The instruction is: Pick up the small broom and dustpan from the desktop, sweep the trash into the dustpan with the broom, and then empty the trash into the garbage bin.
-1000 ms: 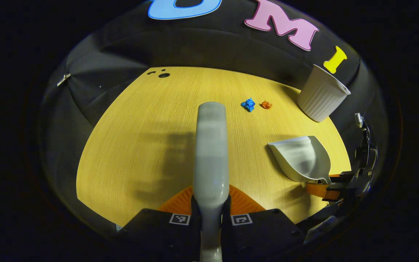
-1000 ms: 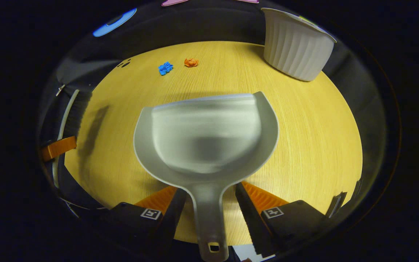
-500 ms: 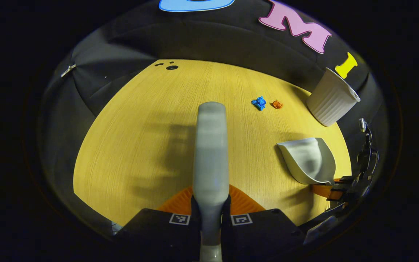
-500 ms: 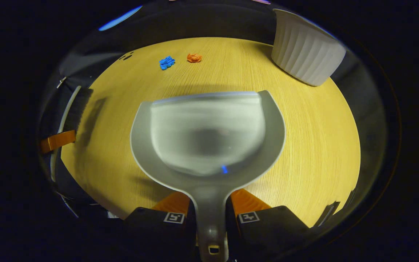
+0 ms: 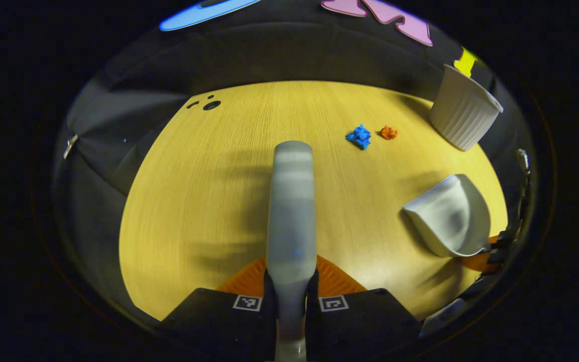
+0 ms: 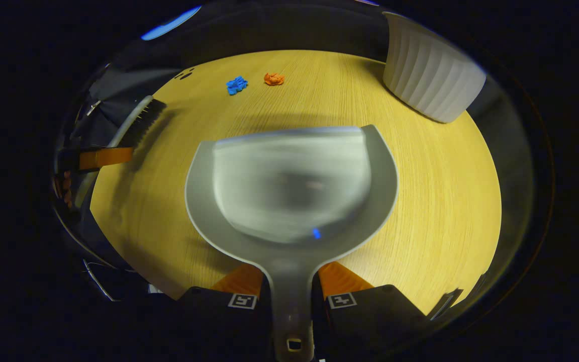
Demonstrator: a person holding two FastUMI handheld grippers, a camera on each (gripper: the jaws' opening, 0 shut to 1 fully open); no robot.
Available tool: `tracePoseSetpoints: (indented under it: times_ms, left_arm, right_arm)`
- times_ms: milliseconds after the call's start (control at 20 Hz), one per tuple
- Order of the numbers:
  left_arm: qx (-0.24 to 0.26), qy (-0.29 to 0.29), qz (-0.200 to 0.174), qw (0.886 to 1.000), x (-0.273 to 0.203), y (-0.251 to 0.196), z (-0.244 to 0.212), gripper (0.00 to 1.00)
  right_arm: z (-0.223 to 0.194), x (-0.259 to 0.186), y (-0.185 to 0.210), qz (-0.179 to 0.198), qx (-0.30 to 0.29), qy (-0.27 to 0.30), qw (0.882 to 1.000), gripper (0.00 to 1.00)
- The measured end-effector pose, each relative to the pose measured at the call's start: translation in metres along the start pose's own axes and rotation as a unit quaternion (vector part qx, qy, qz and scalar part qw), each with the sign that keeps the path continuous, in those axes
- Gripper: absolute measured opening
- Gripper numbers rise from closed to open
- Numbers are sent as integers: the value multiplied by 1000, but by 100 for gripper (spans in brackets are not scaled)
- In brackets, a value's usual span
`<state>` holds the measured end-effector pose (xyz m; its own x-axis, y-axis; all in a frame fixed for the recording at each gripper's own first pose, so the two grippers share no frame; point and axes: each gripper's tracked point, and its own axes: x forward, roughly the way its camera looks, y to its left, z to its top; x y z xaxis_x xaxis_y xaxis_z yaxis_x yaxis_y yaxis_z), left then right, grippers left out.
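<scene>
The left hand-held gripper (image 5: 290, 294) is clamping the stiff broom (image 5: 291, 201) by its handle above the tabletop (image 5: 209, 191); the right hand-held gripper (image 6: 290, 296) is pinching the seemingly light, rigid dustpan (image 6: 292, 186) at its handle.

Nothing readable here really, just small square coded markers (image 5: 248, 302) on the gripper bodies, probably tracking tags.
</scene>
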<state>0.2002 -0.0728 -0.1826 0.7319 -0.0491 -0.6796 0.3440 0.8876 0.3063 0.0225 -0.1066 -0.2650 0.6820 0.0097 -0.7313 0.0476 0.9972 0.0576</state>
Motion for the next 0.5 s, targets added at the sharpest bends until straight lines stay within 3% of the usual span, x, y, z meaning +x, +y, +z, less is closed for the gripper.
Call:
tracePoseSetpoints:
  times_ms: [100,200,300,350,400,500]
  left_arm:
    - [6,0,-8,1000,14,-2,20,29]
    - [12,2,-12,1000,26,-1,41,27]
    - [31,0,-14,999,42,1,65,27]
    - [48,0,-12,999,50,2,77,27]
    - [66,1,-12,998,59,2,87,27]
    - [103,6,-9,995,76,-1,107,27]
  right_arm:
    - [4,-4,-10,0,-13,1,1000,40]
    - [7,-8,-20,-2,-26,1,1000,36]
    - [10,-9,-28,-3,-44,1,999,40]
    - [10,-11,-32,-3,-53,2,999,32]
    - [12,-12,-35,-3,-62,1,998,40]
    - [14,-10,-40,-1,-78,0,997,36]
